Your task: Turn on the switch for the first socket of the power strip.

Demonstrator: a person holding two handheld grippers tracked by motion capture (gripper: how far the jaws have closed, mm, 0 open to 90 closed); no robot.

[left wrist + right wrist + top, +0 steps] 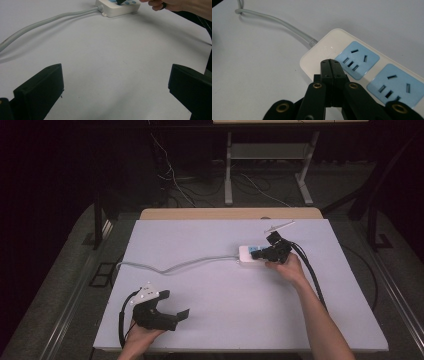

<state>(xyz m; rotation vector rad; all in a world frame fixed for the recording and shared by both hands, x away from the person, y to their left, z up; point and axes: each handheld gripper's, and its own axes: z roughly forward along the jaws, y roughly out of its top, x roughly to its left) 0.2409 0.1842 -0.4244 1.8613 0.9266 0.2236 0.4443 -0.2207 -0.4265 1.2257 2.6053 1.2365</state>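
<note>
A white power strip [332,50] with blue socket panels lies on the white table; it also appears in the high view [247,255] and the left gripper view [117,8]. Its grey cable [175,266] runs left across the table. My right gripper [331,62] is shut with nothing between its jaws, its tips over the strip's cable end beside the first blue socket [357,59]. In the high view the right gripper [261,254] rests over the strip. My left gripper [182,312] lies near the table's front left, jaws wide open over bare table [115,82].
The grey cable [45,21] curves off the table's left edge. Beyond the far edge of the table [300,285] stand a desk frame [229,170] and floor cables. The right gripper's black cable [312,270] trails along the forearm.
</note>
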